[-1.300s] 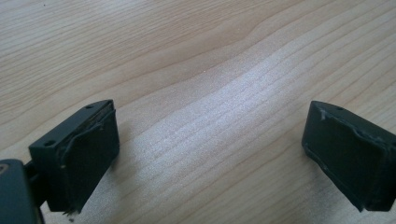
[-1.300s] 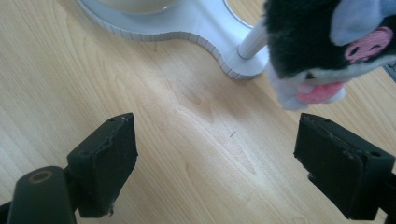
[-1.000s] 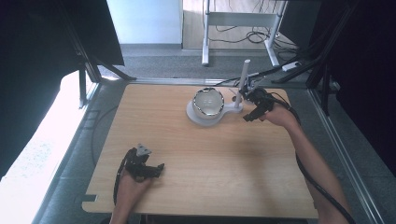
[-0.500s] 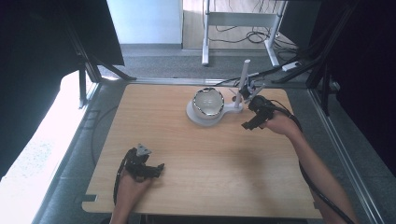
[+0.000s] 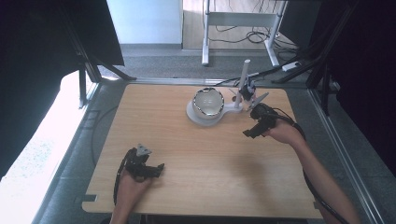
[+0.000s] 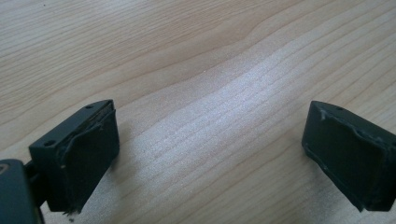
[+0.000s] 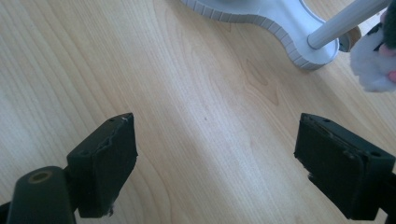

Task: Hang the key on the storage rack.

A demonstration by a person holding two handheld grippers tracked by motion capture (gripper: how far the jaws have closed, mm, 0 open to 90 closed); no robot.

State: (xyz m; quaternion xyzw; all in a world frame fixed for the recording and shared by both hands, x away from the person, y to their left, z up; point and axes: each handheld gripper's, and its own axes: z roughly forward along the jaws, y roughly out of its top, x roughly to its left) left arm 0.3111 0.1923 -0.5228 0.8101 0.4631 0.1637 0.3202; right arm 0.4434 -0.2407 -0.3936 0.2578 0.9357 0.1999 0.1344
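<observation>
A light wooden table (image 5: 205, 154) stands on grey floor (image 5: 154, 65). At 12 o'clock a white metal frame (image 5: 238, 21) holds loose cables (image 5: 254, 33). Black curtains (image 5: 32, 56) hang at 9 and 3 o'clock. Bright daylight (image 5: 32, 154) falls at 8 o'clock.

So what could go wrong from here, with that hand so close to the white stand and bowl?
The right gripper, jaws open and empty, hovers just beside the white stand; a careless sweep might nudge its base or tip the upright rod. The shiny bowl sitting on that base could then slide off. The trailing cable might also snag the stand.
</observation>
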